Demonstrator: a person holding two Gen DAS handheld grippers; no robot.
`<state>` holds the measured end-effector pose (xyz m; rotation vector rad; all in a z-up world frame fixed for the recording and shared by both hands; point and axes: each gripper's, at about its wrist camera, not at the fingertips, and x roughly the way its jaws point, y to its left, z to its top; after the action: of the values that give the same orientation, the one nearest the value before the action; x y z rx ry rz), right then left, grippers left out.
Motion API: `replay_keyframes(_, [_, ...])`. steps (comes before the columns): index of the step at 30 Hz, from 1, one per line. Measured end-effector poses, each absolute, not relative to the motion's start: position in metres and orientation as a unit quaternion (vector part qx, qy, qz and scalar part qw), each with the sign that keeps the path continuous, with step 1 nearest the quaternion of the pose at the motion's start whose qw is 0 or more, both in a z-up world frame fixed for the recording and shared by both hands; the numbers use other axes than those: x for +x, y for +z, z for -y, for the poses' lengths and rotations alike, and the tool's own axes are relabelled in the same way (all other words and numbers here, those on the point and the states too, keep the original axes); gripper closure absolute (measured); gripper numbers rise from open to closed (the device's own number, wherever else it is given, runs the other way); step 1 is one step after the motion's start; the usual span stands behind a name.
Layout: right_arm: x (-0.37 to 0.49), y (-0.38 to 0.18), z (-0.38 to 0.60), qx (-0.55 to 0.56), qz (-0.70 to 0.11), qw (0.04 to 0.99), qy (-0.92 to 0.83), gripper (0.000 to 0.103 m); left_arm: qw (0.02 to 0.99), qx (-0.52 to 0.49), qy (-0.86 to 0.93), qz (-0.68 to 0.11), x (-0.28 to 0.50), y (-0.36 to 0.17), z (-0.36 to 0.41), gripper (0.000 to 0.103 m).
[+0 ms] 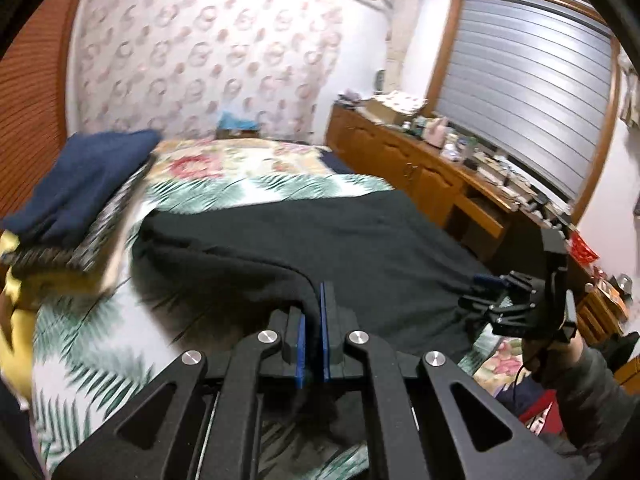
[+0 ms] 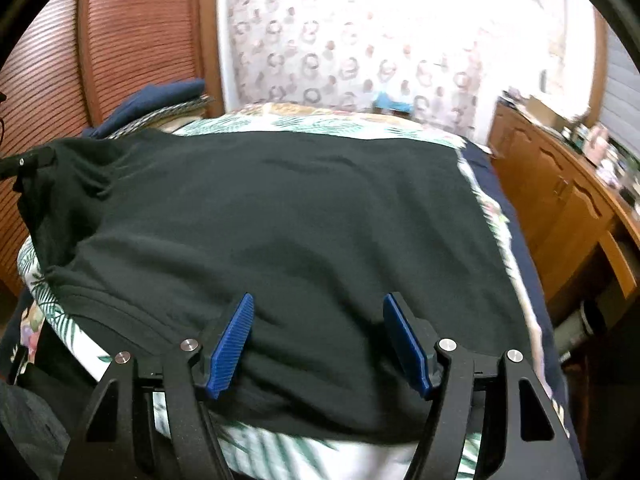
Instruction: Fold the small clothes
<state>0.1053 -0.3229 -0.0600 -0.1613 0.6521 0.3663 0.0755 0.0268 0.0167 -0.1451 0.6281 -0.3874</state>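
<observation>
A dark green garment (image 1: pixel 360 232) lies spread over the leaf-patterned bedspread (image 1: pixel 100 344). My left gripper (image 1: pixel 314 306) is shut on the garment's near edge, and the cloth rises from the bed into its blue pads. In the right wrist view the same garment (image 2: pixel 280 220) fills the middle, with its left corner lifted where the left gripper (image 2: pixel 24 164) holds it. My right gripper (image 2: pixel 320 332) stands open over the garment's near hem, its blue pads wide apart and not pressing on the cloth. The right gripper (image 1: pixel 486 292) also shows at the garment's right edge, held by a hand in a grey sleeve.
A stack of folded clothes (image 1: pixel 80 176) with a navy piece on top sits at the bed's left side by a slatted wooden door (image 2: pixel 132 40). A wooden cabinet (image 1: pixel 420 168) crowded with small items runs along the right wall under a shuttered window.
</observation>
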Motion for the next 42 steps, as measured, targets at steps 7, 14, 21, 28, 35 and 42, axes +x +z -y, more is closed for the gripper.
replay_keyframes(7, [0.094,-0.06,0.378,-0.038,-0.317,0.935,0.153,0.041,0.922,-0.043,-0.245,-0.295,0.112,0.046,0.03,0.096])
replay_keyframes(14, [0.078,-0.059,0.4,-0.013,-0.312,0.941,0.13,0.043,0.91,-0.006,-0.3,-0.286,0.127,0.077,0.091,0.096])
replay_keyframes(21, [0.064,-0.059,0.401,0.004,-0.305,0.945,0.119,0.043,0.891,0.022,-0.348,-0.289,0.139,0.095,0.155,0.096])
replay_keyframes(28, [0.054,-0.061,0.399,0.011,-0.304,0.945,0.119,0.044,0.871,0.059,-0.368,-0.32,0.144,0.076,0.198,0.096])
replay_keyframes(35, [0.059,-0.062,0.411,0.012,-0.31,0.944,0.117,0.044,0.867,0.063,-0.357,-0.342,0.146,0.059,0.196,0.078])
replay_keyframes(42, [0.063,-0.06,0.414,0.012,-0.305,0.945,0.116,0.044,0.881,0.055,-0.343,-0.322,0.137,0.061,0.167,0.039])
